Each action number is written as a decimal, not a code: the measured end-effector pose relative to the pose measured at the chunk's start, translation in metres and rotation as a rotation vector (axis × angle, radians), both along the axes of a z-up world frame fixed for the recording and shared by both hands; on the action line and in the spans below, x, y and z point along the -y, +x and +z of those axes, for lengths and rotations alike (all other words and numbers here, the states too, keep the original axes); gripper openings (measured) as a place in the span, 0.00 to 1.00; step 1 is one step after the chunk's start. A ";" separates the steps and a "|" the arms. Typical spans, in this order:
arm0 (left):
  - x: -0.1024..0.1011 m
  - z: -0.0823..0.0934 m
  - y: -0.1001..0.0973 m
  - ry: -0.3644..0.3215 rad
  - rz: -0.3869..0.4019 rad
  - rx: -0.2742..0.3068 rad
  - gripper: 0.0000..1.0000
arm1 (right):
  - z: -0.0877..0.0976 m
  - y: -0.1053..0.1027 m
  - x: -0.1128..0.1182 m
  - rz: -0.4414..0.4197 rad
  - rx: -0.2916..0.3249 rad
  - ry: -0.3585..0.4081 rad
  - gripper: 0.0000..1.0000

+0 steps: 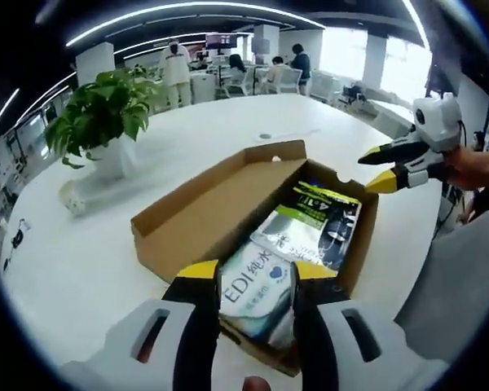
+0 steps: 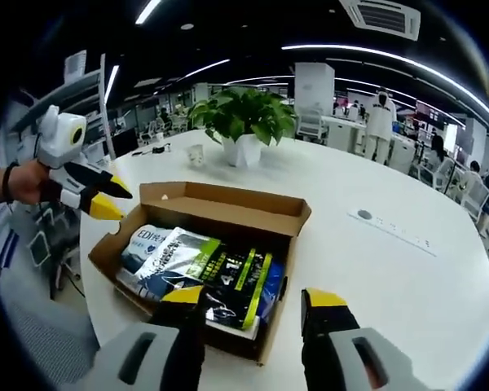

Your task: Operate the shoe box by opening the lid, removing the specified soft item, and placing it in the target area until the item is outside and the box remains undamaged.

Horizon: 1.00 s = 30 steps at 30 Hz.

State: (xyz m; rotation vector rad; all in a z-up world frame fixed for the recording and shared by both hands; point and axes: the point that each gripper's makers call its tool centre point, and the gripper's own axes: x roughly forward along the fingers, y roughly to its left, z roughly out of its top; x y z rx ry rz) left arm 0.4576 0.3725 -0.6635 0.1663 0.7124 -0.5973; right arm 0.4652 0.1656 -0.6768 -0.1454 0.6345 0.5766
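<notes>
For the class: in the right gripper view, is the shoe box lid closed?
No. The shoe box stands open, its lid folded back, with soft packs visible inside.

bright ceiling strips | window glare | fisheye bending edges | sharp centre

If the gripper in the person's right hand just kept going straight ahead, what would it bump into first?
Probably the dark green-striped packet in the open shoe box; the right gripper straddles the box's near wall, jaws apart. Depth is uncertain, so that wall may come first.
</notes>
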 end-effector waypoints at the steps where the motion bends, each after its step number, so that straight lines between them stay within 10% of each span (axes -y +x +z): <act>1: 0.003 -0.003 -0.003 -0.002 -0.005 -0.007 0.33 | 0.000 0.000 0.000 -0.002 -0.001 0.003 0.44; 30: 0.055 -0.056 -0.028 -0.187 0.075 -0.266 0.24 | -0.007 -0.013 0.005 -0.004 -0.017 -0.011 0.43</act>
